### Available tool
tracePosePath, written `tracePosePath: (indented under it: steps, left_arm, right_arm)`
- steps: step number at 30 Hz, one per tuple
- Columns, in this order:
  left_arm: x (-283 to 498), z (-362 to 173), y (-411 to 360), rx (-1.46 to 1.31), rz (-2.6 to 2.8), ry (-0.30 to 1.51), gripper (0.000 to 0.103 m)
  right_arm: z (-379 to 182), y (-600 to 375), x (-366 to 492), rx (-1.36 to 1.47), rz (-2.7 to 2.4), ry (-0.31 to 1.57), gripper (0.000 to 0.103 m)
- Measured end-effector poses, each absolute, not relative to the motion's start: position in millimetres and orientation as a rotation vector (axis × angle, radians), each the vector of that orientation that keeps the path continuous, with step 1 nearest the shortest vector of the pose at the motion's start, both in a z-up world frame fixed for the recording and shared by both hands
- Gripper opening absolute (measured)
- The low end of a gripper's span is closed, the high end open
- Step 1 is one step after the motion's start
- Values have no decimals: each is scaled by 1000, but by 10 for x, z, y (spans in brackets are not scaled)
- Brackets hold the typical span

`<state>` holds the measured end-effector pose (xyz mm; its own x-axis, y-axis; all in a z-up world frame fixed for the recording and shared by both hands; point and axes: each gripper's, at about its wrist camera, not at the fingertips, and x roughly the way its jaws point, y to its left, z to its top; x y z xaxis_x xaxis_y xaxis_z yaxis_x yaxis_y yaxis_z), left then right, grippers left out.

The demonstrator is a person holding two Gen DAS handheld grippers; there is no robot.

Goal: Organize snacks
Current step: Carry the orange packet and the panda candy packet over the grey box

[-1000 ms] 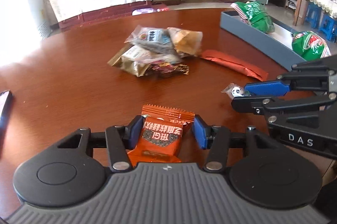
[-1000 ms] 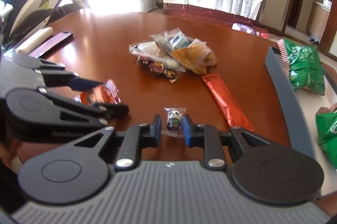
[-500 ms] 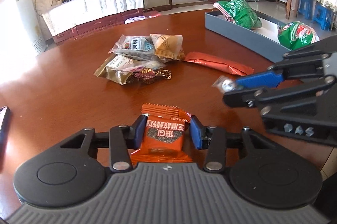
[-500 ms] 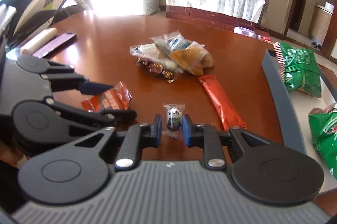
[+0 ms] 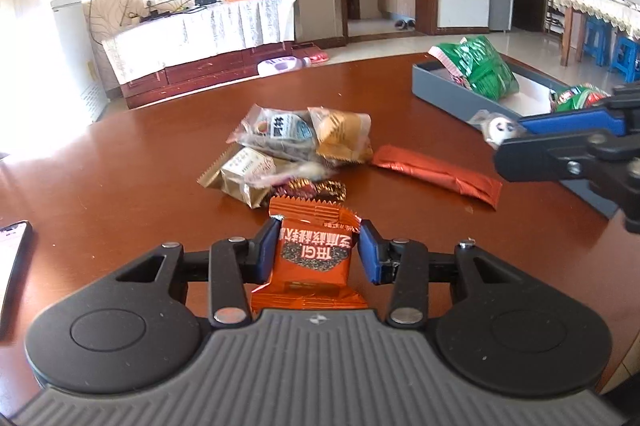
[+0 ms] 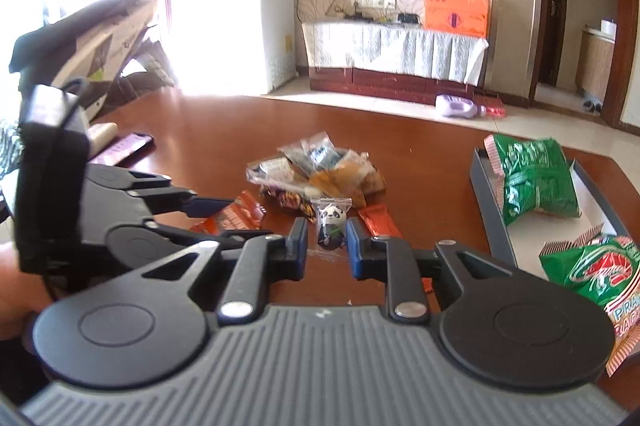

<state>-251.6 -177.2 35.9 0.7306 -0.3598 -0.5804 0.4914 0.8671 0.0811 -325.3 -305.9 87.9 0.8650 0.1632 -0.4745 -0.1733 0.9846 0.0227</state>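
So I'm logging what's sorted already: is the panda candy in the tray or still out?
Out. The right gripper holds the panda candy between its fingers, in the air short of the grey tray.

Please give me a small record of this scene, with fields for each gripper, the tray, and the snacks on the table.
left gripper: shut on orange snack packet
right gripper: shut on panda candy
grey tray: holds two green snack bags
table: snack pile, long orange bar
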Motion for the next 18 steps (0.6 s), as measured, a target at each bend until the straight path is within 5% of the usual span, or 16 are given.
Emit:
tracePosePath:
  steps: [18]
  left_arm:
    - [-2529,479,-2146,243,-500,544,48]
  right_arm:
    - [1008,-3162,-3401,-14,173,438,24]
